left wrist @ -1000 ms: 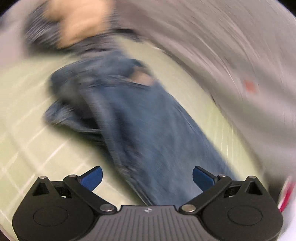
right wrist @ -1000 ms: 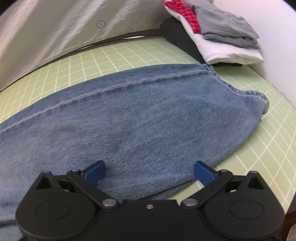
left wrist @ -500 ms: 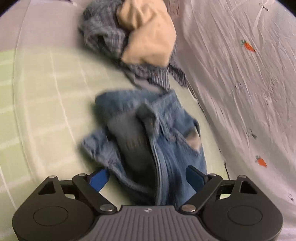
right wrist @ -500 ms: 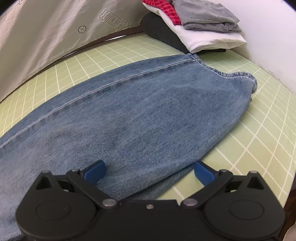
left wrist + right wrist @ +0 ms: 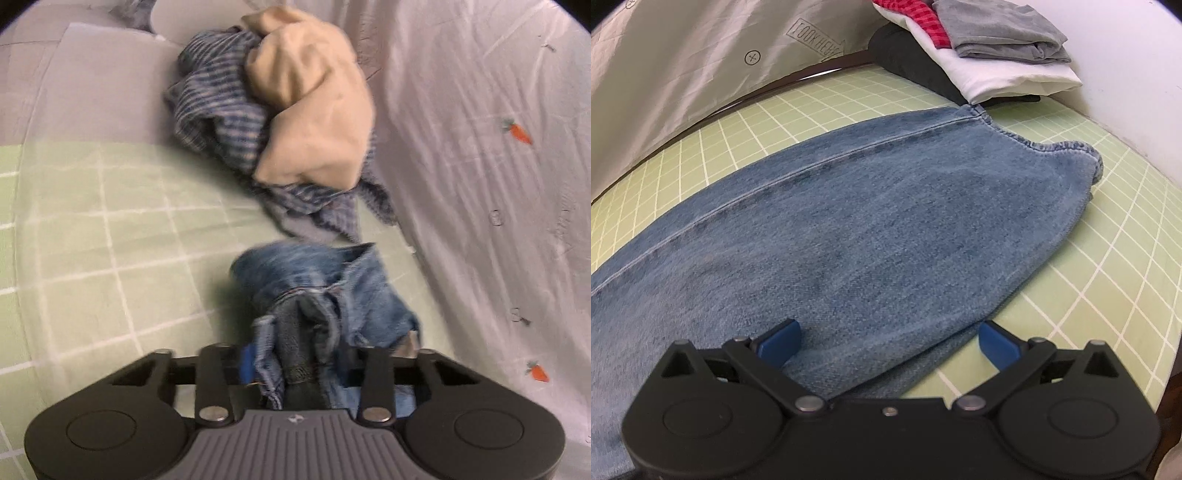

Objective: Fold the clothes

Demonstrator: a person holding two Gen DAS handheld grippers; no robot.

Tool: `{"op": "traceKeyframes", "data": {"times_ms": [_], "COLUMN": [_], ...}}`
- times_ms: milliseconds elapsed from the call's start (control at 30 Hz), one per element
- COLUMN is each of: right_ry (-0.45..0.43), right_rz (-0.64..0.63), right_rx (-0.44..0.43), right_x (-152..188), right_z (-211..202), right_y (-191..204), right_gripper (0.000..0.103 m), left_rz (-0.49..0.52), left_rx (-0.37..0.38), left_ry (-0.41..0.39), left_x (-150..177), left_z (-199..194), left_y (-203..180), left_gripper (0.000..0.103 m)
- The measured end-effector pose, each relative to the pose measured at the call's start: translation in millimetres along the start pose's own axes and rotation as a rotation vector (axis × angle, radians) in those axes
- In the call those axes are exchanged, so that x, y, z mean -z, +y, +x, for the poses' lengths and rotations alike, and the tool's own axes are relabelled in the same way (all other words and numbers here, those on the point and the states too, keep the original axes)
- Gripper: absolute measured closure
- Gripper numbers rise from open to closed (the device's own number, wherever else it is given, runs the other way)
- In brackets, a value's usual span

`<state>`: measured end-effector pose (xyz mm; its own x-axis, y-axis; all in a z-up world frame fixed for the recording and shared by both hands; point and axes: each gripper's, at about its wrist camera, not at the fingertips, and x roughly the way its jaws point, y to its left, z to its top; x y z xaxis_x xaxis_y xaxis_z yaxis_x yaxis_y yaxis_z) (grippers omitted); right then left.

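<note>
- Right now the left gripper (image 5: 306,365) has its jaws clamped on a thick bunch of the jeans (image 5: 849,236) at their crumpled end, just in front of the loose heap of clothes (image 5: 288,122); bulky denim could slide out if pulled hard.
- Elsewhere, the right gripper (image 5: 888,341) hovers over the jeans' flat leg, jaws wide and holding nothing; unpinned, that leg may drag across the green mat (image 5: 1108,236) and skew any fold.
- Swinging the jeans' hem could knock the folded stack (image 5: 990,55) just beyond it.
</note>
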<state>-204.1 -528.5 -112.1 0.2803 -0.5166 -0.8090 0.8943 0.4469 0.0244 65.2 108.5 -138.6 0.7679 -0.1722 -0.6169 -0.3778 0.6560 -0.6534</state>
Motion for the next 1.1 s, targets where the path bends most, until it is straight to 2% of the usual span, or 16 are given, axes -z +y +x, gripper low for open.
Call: {"op": "traceKeyframes", "data": {"times_ms": [133, 300, 433, 567, 633, 733, 767, 833, 900, 1000, 1100], "right_ry": [-0.017, -0.027, -0.037, -0.04, -0.038, -0.033, -0.031, -0.027, -0.023, -0.023, -0.014], "right_rz": [-0.015, -0.049, -0.091, -0.137, -0.158, -0.188, -0.198, -0.219, -0.238, -0.225, -0.194], "right_rx": [-0.013, -0.04, -0.076, -0.117, -0.137, -0.164, -0.173, -0.192, -0.21, -0.213, -0.202], "right_x": [1, 0, 1, 2, 2, 0, 0, -1, -2, -7, -16], "right_z": [1, 3, 3, 2, 2, 3, 3, 3, 3, 6, 11], "right_y": [0, -3, -7, -15, -18, -24, -26, -30, -34, -43, -51], "right_gripper": [0.0, 0.0, 0.0, 0.0, 0.0, 0.0, 0.0, 0.0, 0.0, 0.0, 0.0], "left_rz": [0.181, 0.375, 0.547, 0.668, 0.72, 0.801, 0.831, 0.901, 0.912, 0.879, 0.878], "left_rx": [0.044, 0.176, 0.31, 0.397, 0.372, 0.258, 0.238, 0.232, 0.235, 0.252, 0.258], "left_ry": [-0.028, -0.051, -0.006, 0.152, 0.281, 0.476, 0.497, 0.474, 0.499, 0.545, 0.543], "left_x": [-1, 14, 51, 114, 155, 217, 232, 243, 246, 248, 253], "left_z": [-21, -49, -62, -54, -36, -2, 3, -2, -3, -4, -13], "left_y": [-37, -99, -155, -191, -196, -190, -190, -199, -209, -218, -223], "left_gripper": [0.077, 0.077, 0.077, 0.078, 0.077, 0.076, 0.073, 0.062, 0.041, 0.033, 0.033]}}
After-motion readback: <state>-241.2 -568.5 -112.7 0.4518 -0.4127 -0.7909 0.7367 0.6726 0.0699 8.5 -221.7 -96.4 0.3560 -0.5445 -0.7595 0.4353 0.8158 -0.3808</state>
